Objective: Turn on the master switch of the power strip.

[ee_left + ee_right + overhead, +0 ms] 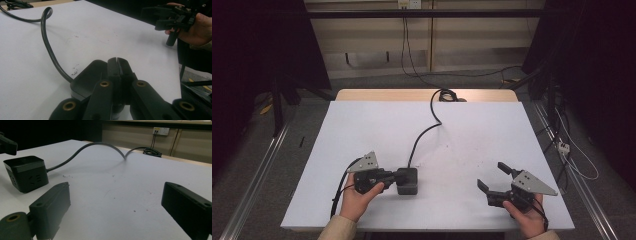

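Squarely black socket cube (26, 173); thick trailing cord (424, 135)

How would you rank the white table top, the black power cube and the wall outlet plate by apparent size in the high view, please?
1. White table top, by far the largest.
2. Black power cube, a small block beside the left claw.
3. Wall outlet plate, smallest, though it sits much farther from the camera, so its true size is unsure.

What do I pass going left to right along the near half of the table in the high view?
Left hand-held gripper, jaws together → black power cube right against its tips, cable trailing to the far edge → bare white table → right hand-held gripper, jaws open and empty.
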`<action>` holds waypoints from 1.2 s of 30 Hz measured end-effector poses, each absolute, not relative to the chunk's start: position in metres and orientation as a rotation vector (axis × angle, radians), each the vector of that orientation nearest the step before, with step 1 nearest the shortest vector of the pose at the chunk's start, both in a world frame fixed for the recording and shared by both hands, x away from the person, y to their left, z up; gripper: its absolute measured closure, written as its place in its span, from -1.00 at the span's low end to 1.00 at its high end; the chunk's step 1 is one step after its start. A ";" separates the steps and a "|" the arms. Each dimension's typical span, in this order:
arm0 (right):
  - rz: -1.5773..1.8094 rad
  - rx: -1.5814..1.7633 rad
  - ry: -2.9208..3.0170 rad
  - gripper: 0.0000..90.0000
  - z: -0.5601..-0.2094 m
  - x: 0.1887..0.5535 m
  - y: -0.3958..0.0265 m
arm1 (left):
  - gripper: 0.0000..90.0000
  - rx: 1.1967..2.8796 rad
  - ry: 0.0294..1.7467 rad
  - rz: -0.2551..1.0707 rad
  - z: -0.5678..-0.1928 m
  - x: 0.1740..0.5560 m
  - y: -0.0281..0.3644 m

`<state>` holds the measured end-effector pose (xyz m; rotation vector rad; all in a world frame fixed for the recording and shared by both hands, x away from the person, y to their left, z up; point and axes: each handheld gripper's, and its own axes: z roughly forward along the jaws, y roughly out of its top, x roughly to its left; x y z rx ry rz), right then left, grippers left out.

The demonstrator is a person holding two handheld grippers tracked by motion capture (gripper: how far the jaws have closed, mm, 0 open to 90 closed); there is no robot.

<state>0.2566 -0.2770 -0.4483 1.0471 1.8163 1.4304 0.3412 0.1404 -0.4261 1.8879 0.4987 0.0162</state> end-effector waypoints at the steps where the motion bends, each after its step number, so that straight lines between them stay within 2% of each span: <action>1: 1.430 1.047 1.816 -0.83 -0.448 0.257 -0.277 | 1.00 1.894 0.498 0.015 -0.426 0.341 0.140; 36: 1.431 1.042 1.817 -0.82 -0.447 0.256 -0.277 | 1.00 1.929 0.493 0.011 -0.431 0.342 0.137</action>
